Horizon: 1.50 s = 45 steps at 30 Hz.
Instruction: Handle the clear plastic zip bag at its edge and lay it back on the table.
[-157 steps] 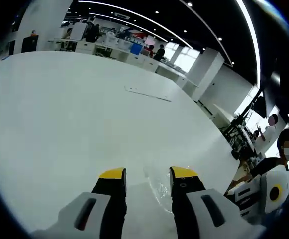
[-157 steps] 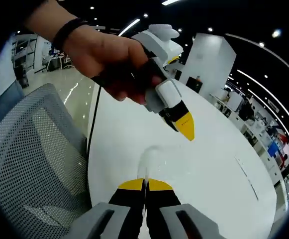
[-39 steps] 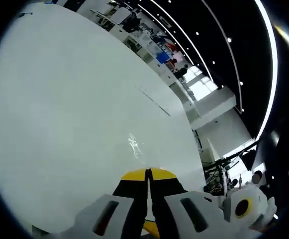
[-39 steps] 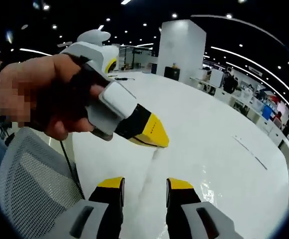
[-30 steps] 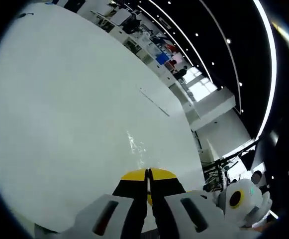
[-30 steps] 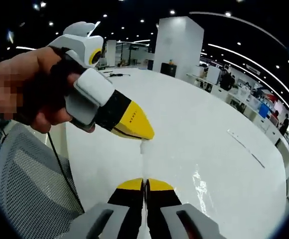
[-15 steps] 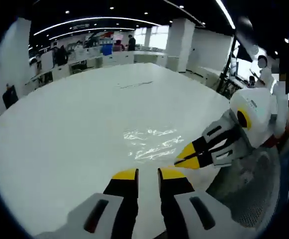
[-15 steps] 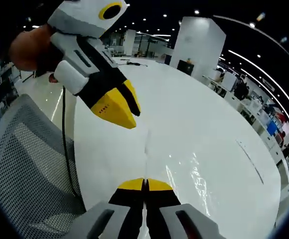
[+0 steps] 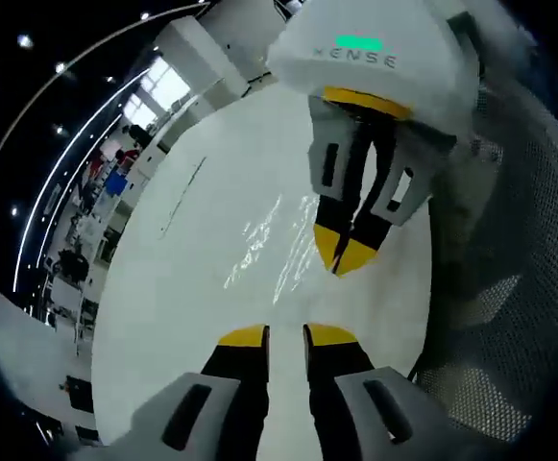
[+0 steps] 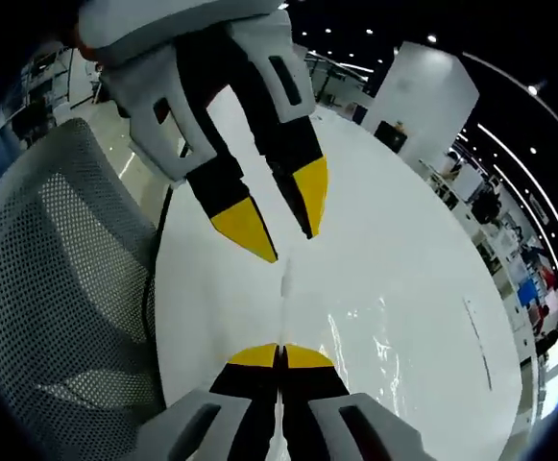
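The clear plastic zip bag lies mostly flat on the white table, showing as glints. My right gripper is shut on the bag's near edge, which rises as a thin strip from between its yellow tips. In the left gripper view the bag glints beyond my left gripper, whose jaws stand a little apart with nothing between them. The right gripper comes down from the top of that view, tips together at the bag's edge. Facing it in the right gripper view, the left gripper hangs open just above the raised edge.
A grey mesh chair stands at the table's near rim, also in the left gripper view as the chair. A thin flat strip lies farther out on the table. Desks and people are far behind.
The left gripper opened and let go of the bag's edge. The right gripper shut on that edge and holds it. Both views have since rolled, and the grippers now face each other closely.
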Motion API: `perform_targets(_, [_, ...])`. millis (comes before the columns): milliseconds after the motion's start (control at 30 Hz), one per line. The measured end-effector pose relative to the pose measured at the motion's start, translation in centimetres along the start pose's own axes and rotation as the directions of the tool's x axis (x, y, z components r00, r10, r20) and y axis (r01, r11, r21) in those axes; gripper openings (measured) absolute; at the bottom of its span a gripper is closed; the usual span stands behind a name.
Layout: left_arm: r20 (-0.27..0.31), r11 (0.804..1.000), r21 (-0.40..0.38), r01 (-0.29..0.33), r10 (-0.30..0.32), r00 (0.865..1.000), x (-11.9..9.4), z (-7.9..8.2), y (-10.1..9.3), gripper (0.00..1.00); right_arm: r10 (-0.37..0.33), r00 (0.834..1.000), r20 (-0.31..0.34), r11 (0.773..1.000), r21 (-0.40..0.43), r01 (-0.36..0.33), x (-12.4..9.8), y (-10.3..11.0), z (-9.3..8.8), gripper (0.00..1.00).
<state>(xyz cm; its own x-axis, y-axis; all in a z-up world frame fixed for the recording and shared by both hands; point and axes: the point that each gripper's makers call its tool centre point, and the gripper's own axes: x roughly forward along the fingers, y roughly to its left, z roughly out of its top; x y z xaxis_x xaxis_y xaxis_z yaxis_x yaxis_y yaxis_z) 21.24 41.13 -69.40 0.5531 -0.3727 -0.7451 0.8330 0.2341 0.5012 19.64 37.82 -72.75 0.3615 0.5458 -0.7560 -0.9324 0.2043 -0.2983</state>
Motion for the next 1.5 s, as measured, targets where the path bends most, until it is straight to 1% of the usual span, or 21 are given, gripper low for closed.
perform_targets(133, [0.004,1.000,0.021,0.002,-0.002,1.000,-0.1,0.6,-0.4,0.08,-0.006,1.000,0.001,1.000,-0.004,0.006,-0.2,-0.1,0.0,0.00])
perform_targets(267, [0.005,0.999,0.033,0.008,-0.008,1.000,0.2,0.5,-0.5,0.03,-0.011,1.000,0.008,1.000,0.001,0.011,-0.4,-0.3,0.2,0.00])
perform_targets(367, [0.005,0.999,0.052,0.011,-0.011,1.000,0.2,0.5,-0.6,0.01,-0.019,1.000,0.013,1.000,0.011,0.019,-0.7,-0.5,0.2,0.00])
perform_targets(467, [0.015,0.999,0.043,0.021,-0.022,1.000,0.1,0.7,-0.8,0.00,-0.028,1.000,0.014,1.000,0.013,0.027,-0.8,-0.7,0.0,0.00])
perform_targets(567, [0.026,1.000,0.019,0.012,-0.012,1.000,0.0,0.9,-0.6,0.00,-0.038,0.999,0.021,0.999,0.016,0.037,-0.8,-1.1,-0.1,0.00])
perform_targets(633, [0.032,1.000,0.004,0.006,-0.006,0.999,0.0,1.1,-0.3,0.00,-0.054,0.998,0.038,0.998,0.017,0.053,-0.9,-1.5,0.0,0.07])
perform_targets(700, [0.035,1.000,-0.007,0.007,-0.007,0.999,0.0,1.2,-0.2,0.00,-0.059,0.993,0.099,0.998,0.026,0.057,-1.2,-1.8,1.0,0.09])
perform_targets(767, [0.039,1.000,-0.004,0.008,-0.008,0.999,0.0,1.4,-0.1,0.00,-0.069,0.988,0.138,0.998,0.007,0.068,-1.8,-2.2,1.8,0.09])
perform_targets(833, [0.043,1.000,0.003,0.010,-0.010,0.999,0.1,1.5,-0.1,0.00,-0.062,0.985,0.163,0.998,-0.006,0.064,-2.1,-2.3,2.5,0.08])
perform_targets(900, [0.044,1.000,0.009,0.013,-0.014,0.999,0.2,1.5,-0.1,0.00,-0.056,0.983,0.173,0.998,-0.022,0.061,-2.2,-2.4,2.8,0.06])
perform_targets(1067, [0.045,0.999,0.037,0.017,-0.019,0.999,0.1,1.8,-0.2,0.00,-0.025,0.984,0.176,0.997,-0.069,0.037,-2.1,-2.1,3.2,0.05])
perform_targets(1167, [0.044,0.999,0.045,0.020,-0.022,0.999,0.0,1.8,-0.3,0.00,-0.013,0.984,0.178,0.996,-0.080,0.028,-2.1,-2.0,3.4,0.05])
perform_targets(1367, [0.044,0.998,0.060,0.021,-0.024,0.999,0.2,1.6,-0.3,0.00,0.020,0.985,0.173,0.989,-0.149,0.006,-1.7,-1.2,4.0,0.04])
perform_targets(1500, [0.044,0.996,0.081,0.029,-0.033,0.998,0.2,1.7,-0.6,0.00,0.027,0.984,0.174,0.986,-0.169,0.003,-1.6,-1.1,4.2,0.02])
